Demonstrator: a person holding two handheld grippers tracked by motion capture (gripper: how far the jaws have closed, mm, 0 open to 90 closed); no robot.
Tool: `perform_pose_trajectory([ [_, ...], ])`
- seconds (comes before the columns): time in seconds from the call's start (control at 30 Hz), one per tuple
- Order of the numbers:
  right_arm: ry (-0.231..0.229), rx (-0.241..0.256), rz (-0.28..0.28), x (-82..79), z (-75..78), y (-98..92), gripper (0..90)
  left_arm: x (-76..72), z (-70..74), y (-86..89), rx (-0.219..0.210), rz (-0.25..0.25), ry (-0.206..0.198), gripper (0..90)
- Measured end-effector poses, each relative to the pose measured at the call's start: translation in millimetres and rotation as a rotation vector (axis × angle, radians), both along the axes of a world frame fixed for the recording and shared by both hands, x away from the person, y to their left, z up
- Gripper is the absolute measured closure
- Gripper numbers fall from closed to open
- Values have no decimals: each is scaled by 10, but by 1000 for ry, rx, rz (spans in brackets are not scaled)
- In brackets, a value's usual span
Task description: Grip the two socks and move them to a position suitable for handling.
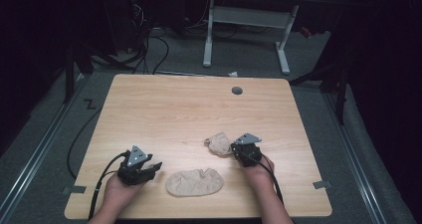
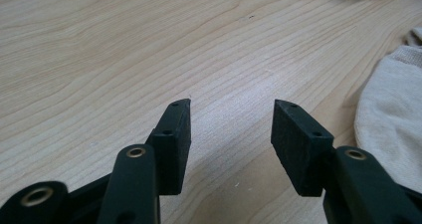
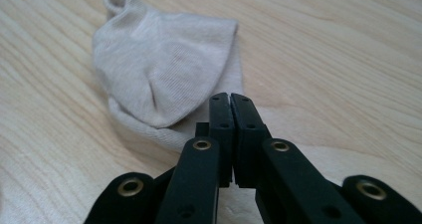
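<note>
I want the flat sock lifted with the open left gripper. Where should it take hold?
Probably the near-left edge of the flat sock, coming in low from its left. The left gripper is open beside that end, and the sock lies flat, so a thin hem edge suits the jaws better than the broad middle.

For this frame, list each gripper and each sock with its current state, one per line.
Left gripper: open, jaws apart over bare table, holding nothing.
Right gripper: jaws pressed together at the edge of the folded sock; whether fabric is pinched cannot be told.
Folded sock: bunched, doubled over, lying on the table.
Flat sock: spread flat between the two hands, untouched.
Table: light wood.
</note>
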State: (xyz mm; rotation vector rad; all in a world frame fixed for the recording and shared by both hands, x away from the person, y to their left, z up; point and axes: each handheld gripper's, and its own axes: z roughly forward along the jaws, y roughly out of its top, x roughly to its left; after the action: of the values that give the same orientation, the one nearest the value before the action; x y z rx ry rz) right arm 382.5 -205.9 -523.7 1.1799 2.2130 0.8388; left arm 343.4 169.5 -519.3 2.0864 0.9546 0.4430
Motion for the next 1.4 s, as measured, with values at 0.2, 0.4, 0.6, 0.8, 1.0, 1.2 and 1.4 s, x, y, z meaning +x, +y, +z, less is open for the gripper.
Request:
perform_pose_trajectory([
  [0.2, 14, -12, 27, -62, -11, 56, 887, 8, -8, 2, 1, -5, 8, 501],
  [0.4, 23, -14, 59, -162, -4, 112, 887, 3, -1, 1, -1, -8, 8, 500],
  [0.6, 37, 2, 116, -262, 0, 218, 887, -2, 15, 5, -12, -9, 6, 498],
  [0.8, 42, 6, 159, -297, 2, 361, 887, -9, 28, 6, -15, -11, 0, 498],
  [1.0, 44, 7, 205, -290, -1, 546, 885, -26, 30, 36, -15, -5, -2, 498],
  [1.2, 43, 16, 237, -206, -11, 755, 880, -74, 46, 118, -23, 11, -7, 497],
  [1.4, -35, 54, 198, -159, 154, 713, 885, -92, 51, 174, -30, 25, -7, 498],
])
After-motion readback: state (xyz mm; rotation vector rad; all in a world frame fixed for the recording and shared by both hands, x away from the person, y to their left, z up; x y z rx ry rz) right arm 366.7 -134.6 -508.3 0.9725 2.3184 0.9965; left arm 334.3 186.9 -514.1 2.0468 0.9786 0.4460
